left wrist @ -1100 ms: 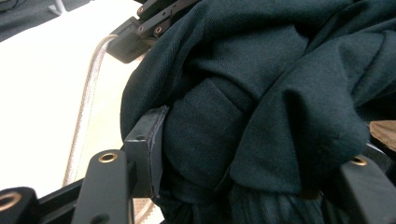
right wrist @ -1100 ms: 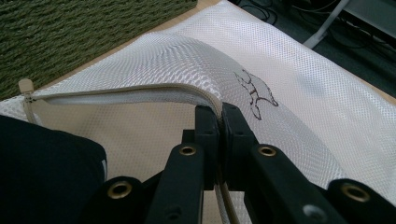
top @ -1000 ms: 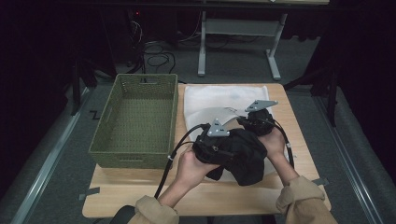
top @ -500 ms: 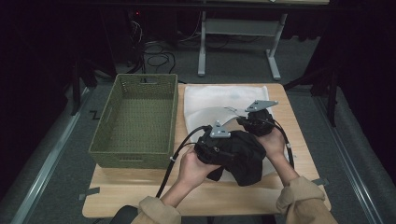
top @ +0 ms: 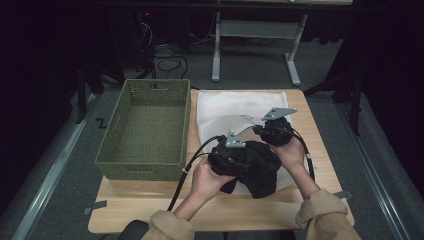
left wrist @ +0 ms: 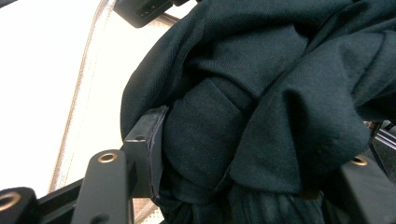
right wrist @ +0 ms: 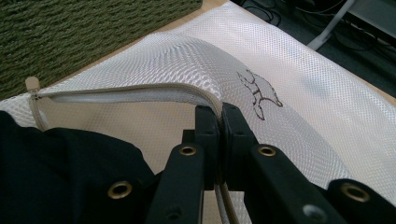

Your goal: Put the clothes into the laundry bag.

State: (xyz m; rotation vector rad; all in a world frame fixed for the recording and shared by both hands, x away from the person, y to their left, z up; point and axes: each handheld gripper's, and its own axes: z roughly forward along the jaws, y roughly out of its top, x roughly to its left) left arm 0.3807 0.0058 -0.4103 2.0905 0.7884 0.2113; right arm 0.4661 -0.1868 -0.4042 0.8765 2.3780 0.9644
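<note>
On the wooden desk (top: 150,205), right of the green woven basket (top: 145,127), lies a white mesh laundry bag (top: 235,105) with its zippered mouth lifted open. A bundle of dark cloth (top: 250,165) sits at the bag's near end, just beside that opening and resting partly on the mesh.

The left gripper (top: 232,157) is clamped on the dark cloth: in the left gripper view the fabric (left wrist: 261,107) bulges thickly between the two black jaws, which stand apart around it. The right gripper (top: 270,131) pinches the raised zipper edge of the bag; in the right gripper view its jaws are pressed together on the cream-coloured hem (right wrist: 140,91), which arches up from the mesh, and a small dark animal outline (right wrist: 259,93) is printed on the bag beyond the basket-side hem.

The person's left hand (top: 207,180) and right hand (top: 290,152) hold the grippers from the near edge of the desk, tan sleeves showing. A black cable (top: 187,172) trails from the left gripper past the basket's near right corner. Beyond the basket, a grey carpeted floor (top: 250,65) carries loose cables and a white desk frame.
</note>
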